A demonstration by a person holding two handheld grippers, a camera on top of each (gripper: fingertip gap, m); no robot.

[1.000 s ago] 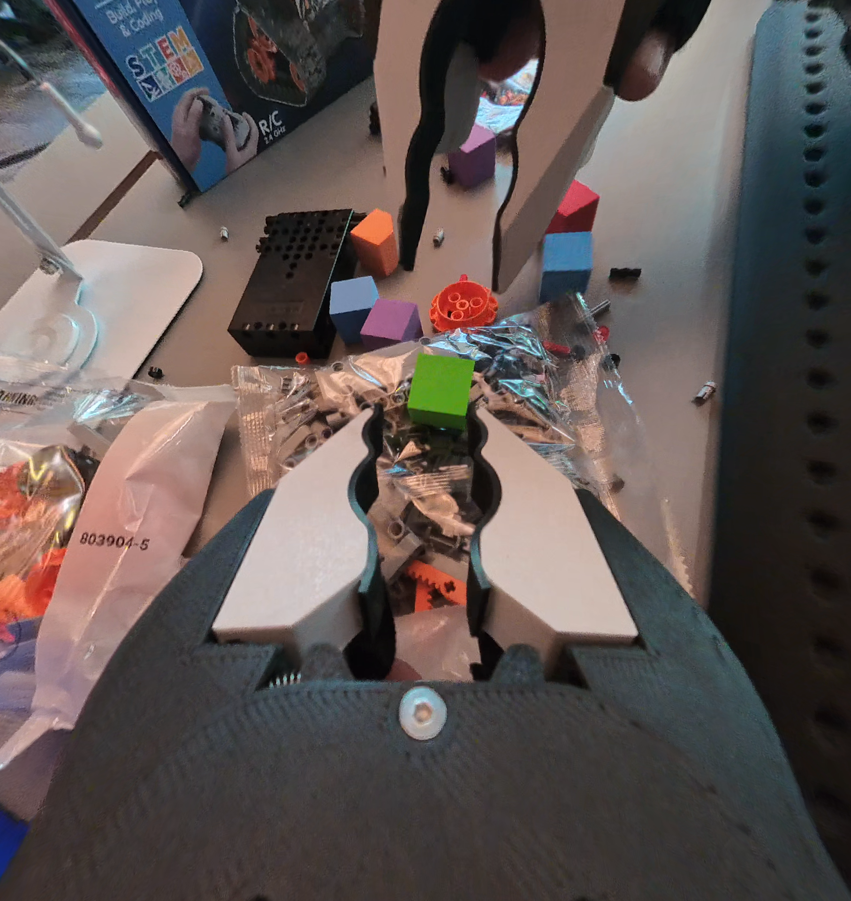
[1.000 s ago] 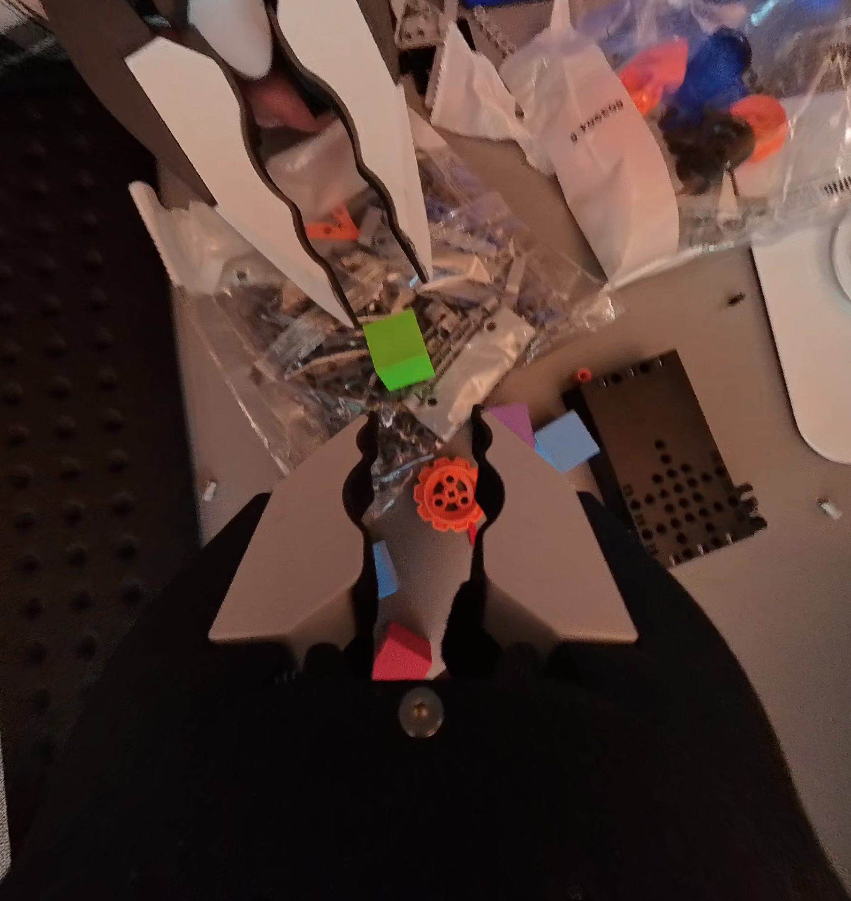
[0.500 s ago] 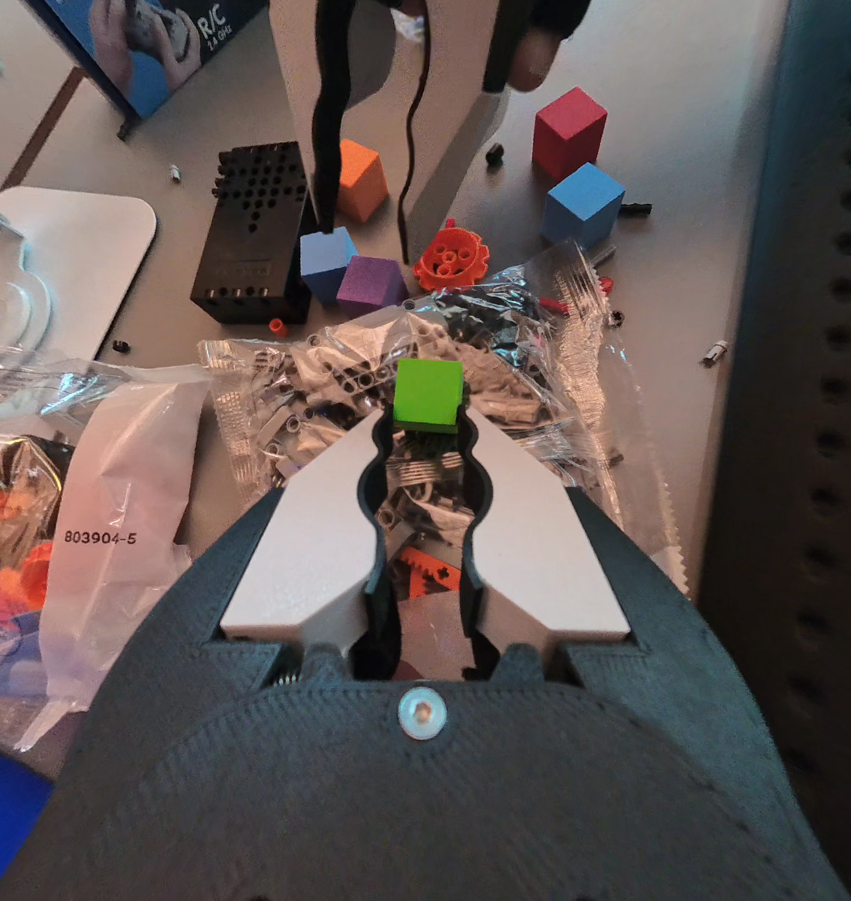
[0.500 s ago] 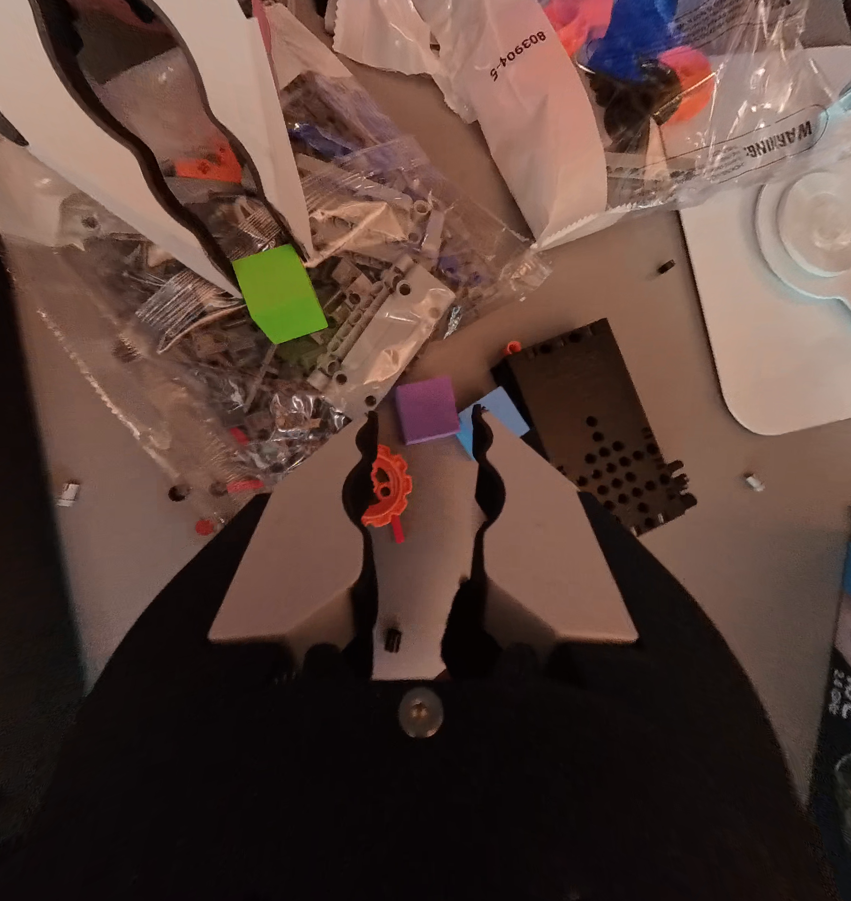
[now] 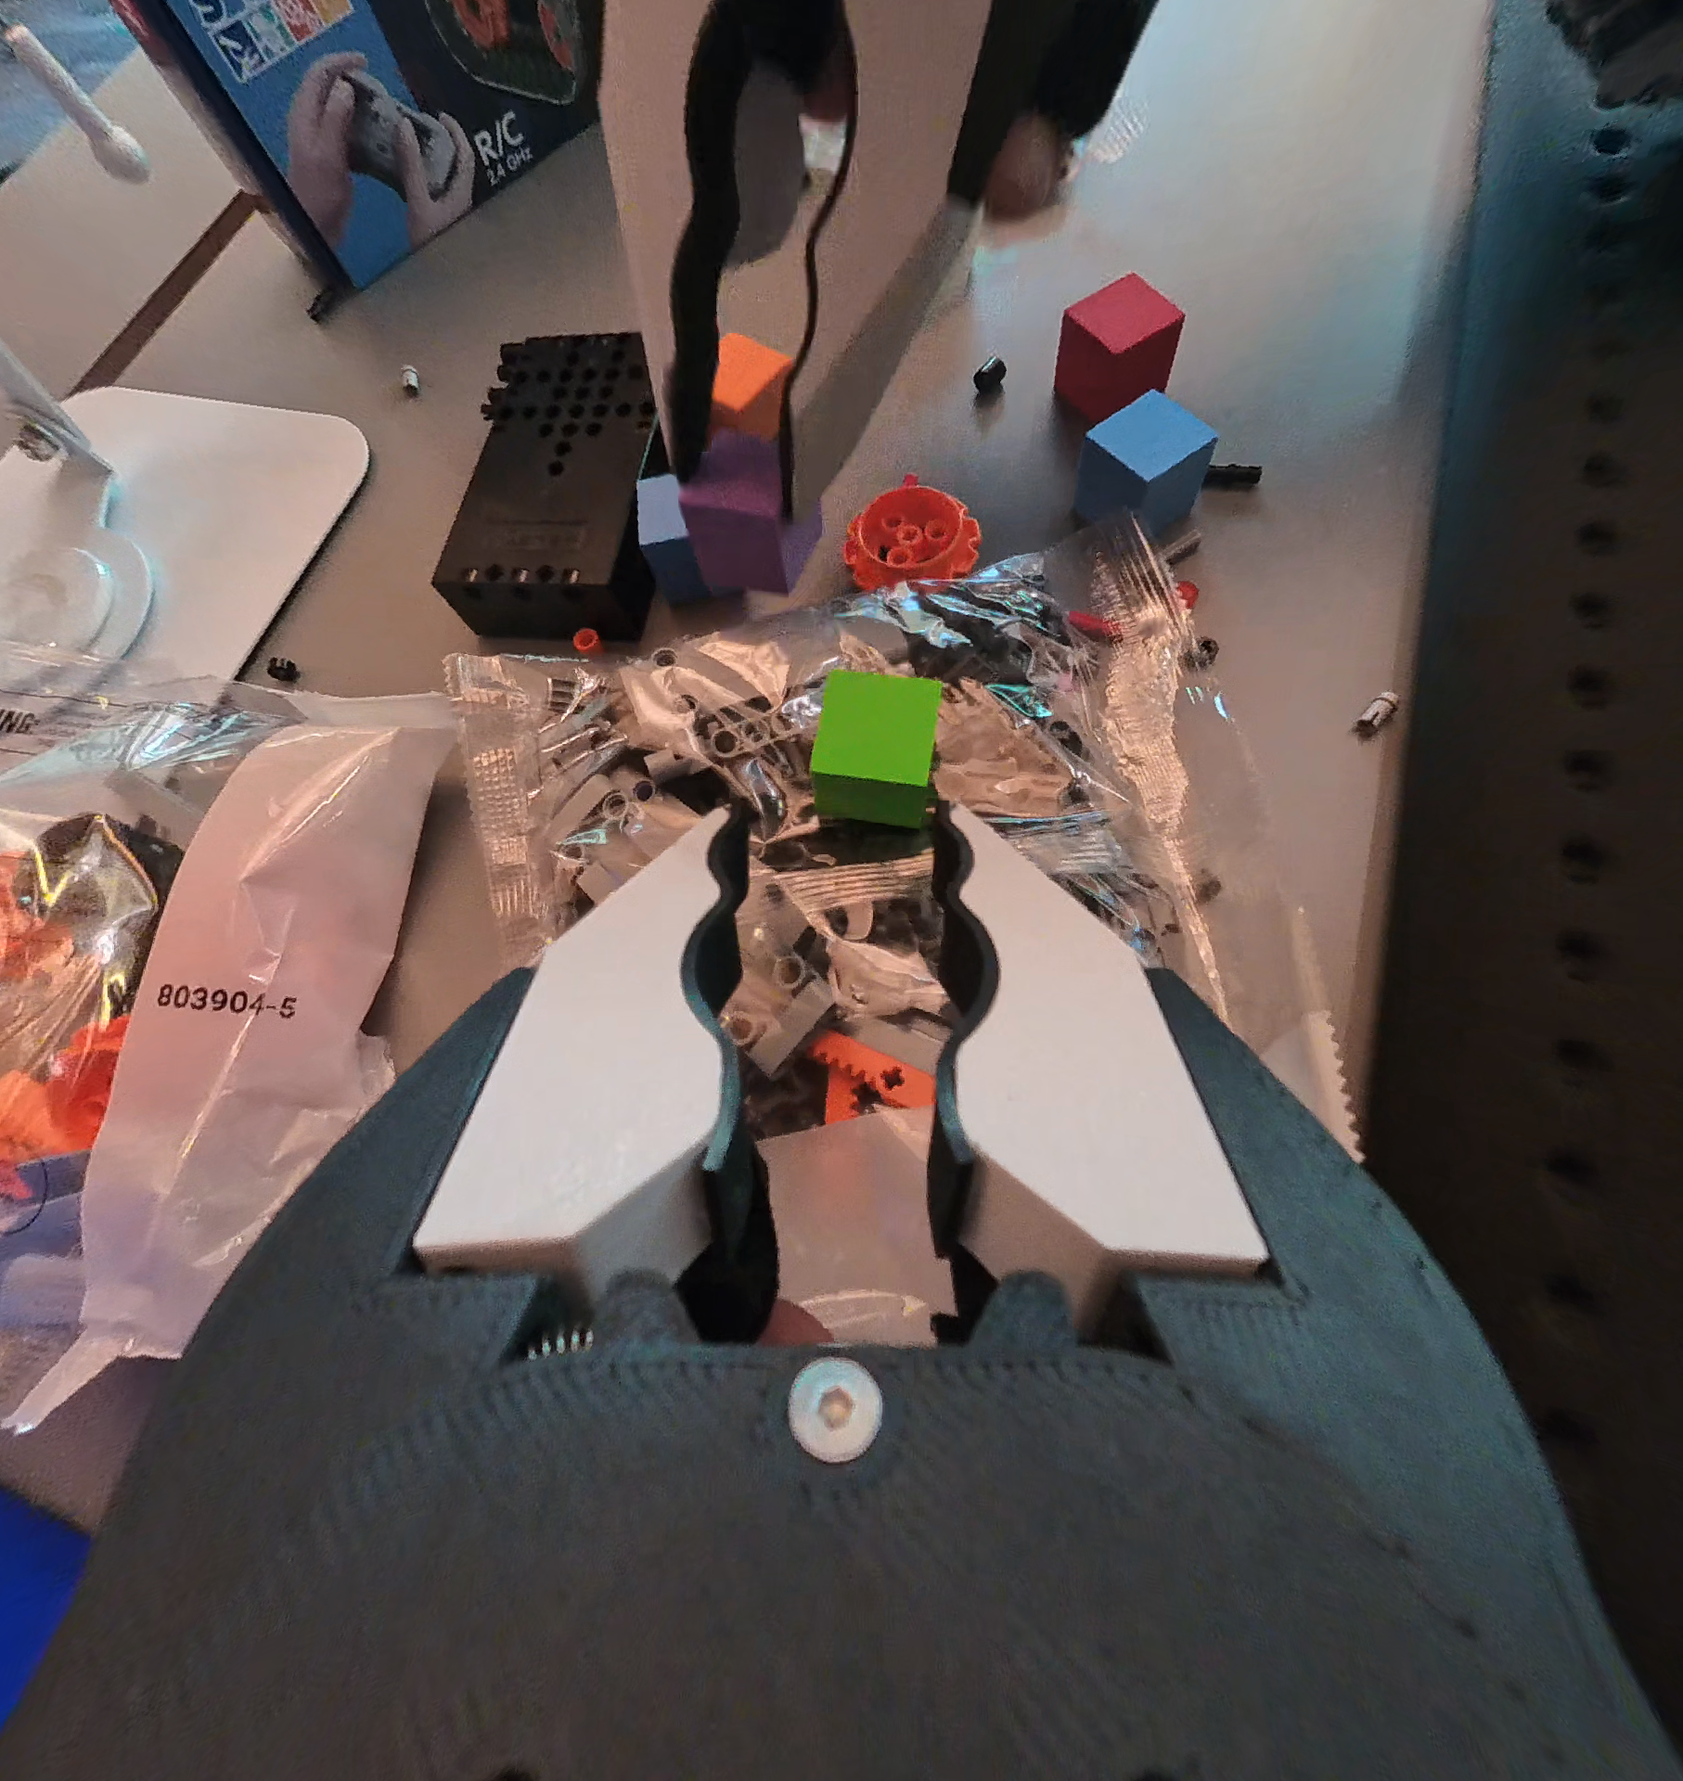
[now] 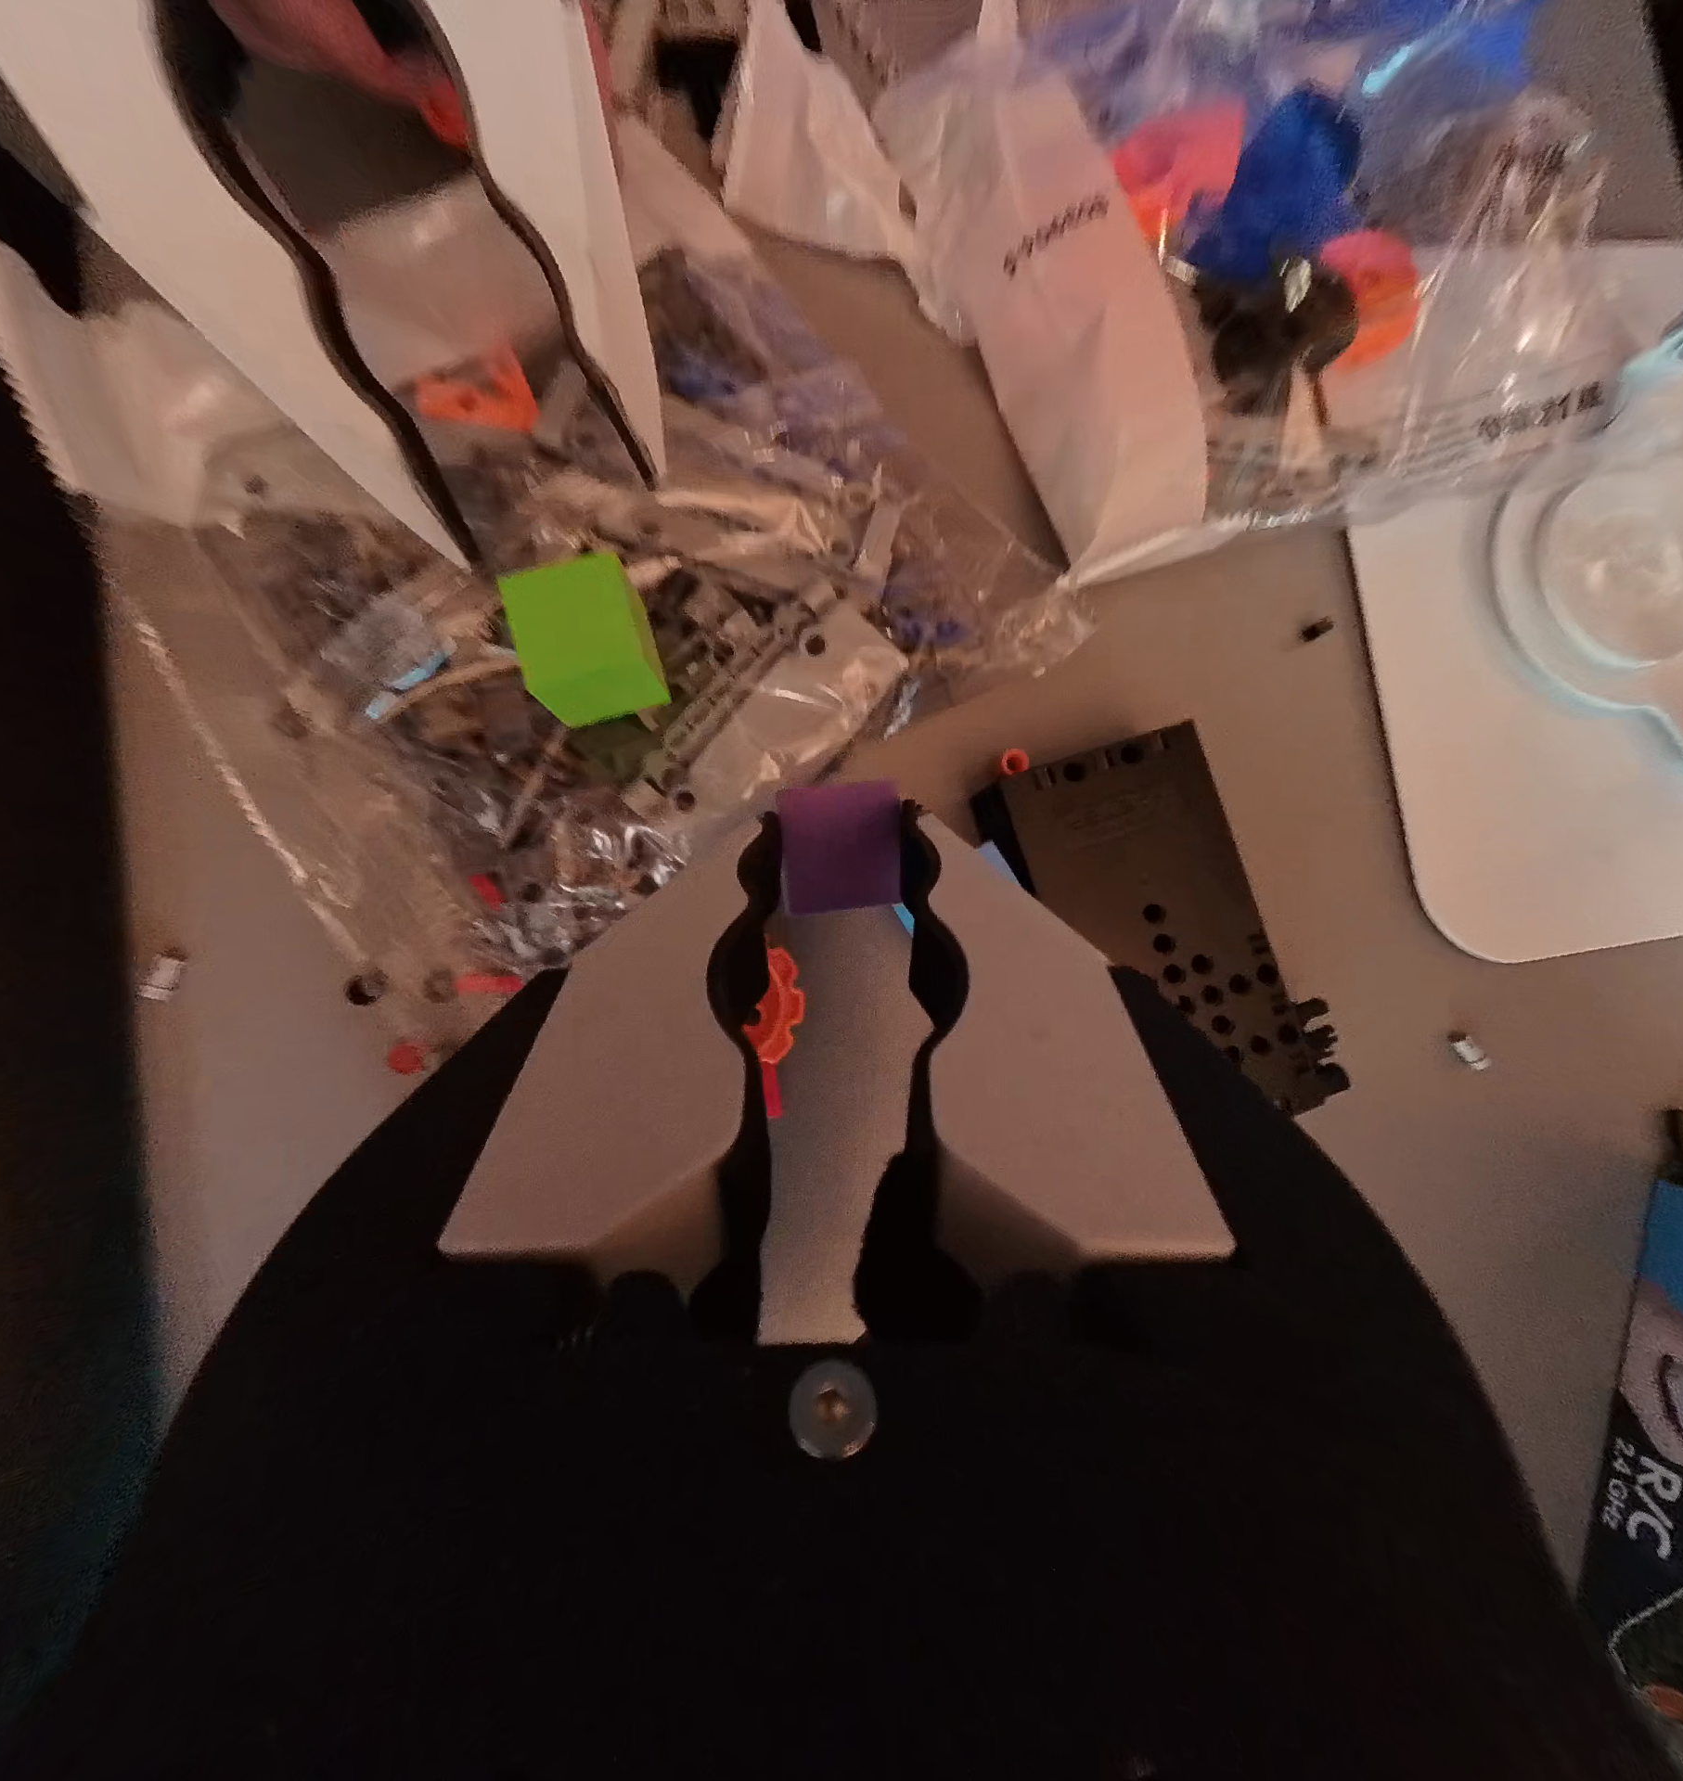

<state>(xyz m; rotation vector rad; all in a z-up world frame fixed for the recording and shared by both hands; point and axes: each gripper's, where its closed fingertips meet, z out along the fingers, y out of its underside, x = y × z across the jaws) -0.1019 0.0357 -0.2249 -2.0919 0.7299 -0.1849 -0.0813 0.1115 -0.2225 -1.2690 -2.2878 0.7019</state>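
Dim, warm light falls on a grey desk (image 5: 1156,241) crowded with loose building-kit parts. One clear plastic bag (image 5: 1059,771) of grey pieces lies in the middle, and a green cube (image 5: 874,747) sits on top of it. Nearer the desk's left edge, a second bag (image 5: 66,916) holds orange and black parts beside a white paper pouch (image 5: 269,964).

The left gripper (image 5: 838,819) hangs over the bag of grey pieces, jaws apart and holding nothing, the green cube just beyond its tips. The right gripper (image 6: 842,829) is closed on a purple cube (image 6: 838,848), pinched at its tips, just beside a black perforated block (image 5: 553,501) and a pale blue cube (image 5: 664,540). An orange cube (image 5: 751,381) sits behind them and an orange gear wheel (image 5: 905,535) just to the side.

Toward the far right, a red cube (image 5: 1117,342) and a blue cube (image 5: 1146,463) stand on open desk. A dark perforated panel (image 5: 1589,675) runs along the right edge. A white stand base (image 5: 221,491) and a printed box (image 5: 404,145) crowd the far left.
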